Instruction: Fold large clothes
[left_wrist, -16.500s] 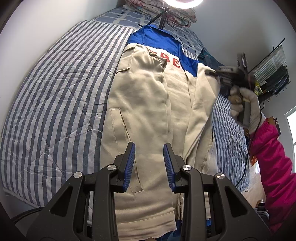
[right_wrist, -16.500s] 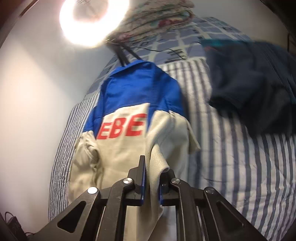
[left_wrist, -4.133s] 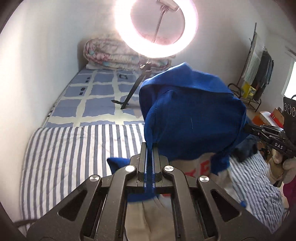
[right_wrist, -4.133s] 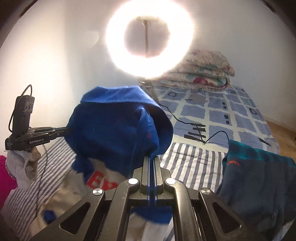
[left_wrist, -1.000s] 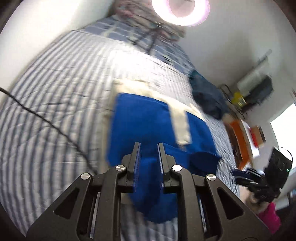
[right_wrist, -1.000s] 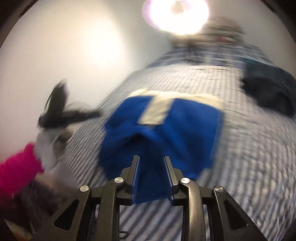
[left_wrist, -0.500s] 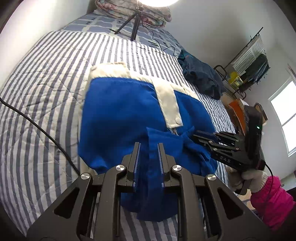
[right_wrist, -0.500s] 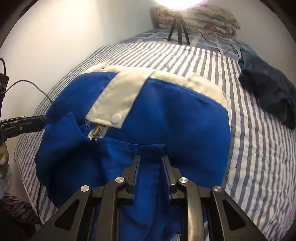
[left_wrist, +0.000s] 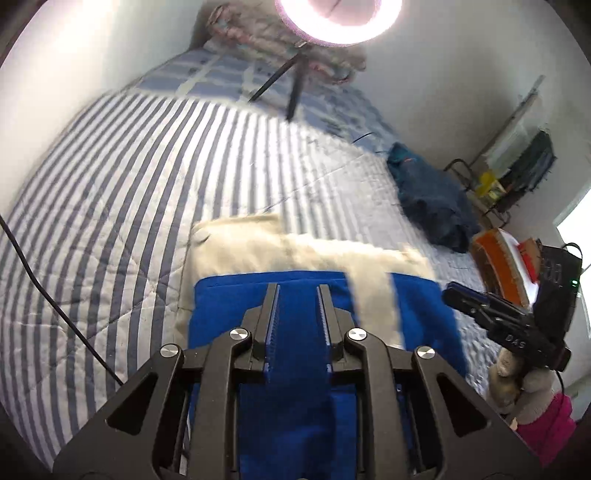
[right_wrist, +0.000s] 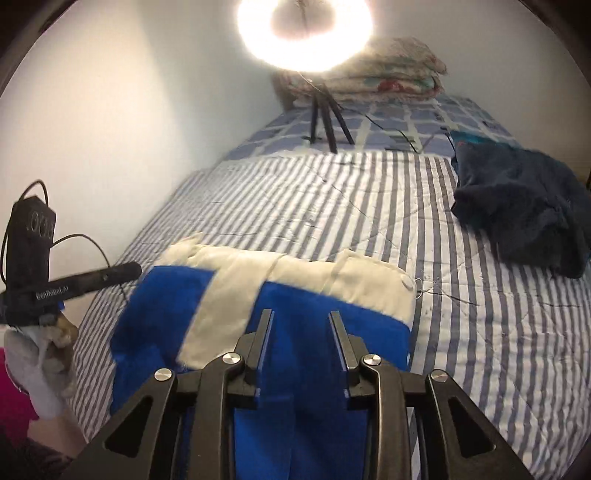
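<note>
Blue-and-cream fabric jacket (left_wrist: 317, 266), folded into a block, lies on the striped quilt (left_wrist: 110, 206) near the bed's front edge. Left wrist view: left gripper (left_wrist: 295, 314) sits right over the blue panel, jaws slightly parted after just opening further, blue cloth showing in the gap, pads not visibly pressing. Soft, thick, floppy, probably light; layers likely slide, so take it at a folded edge or corner, not mid-panel.

Right wrist view: right gripper (right_wrist: 301, 332) hangs above the jacket's (right_wrist: 332, 280) near blue part, jaws spread after just widening, gripping nothing. Cream band lies just beyond the tips.
</note>
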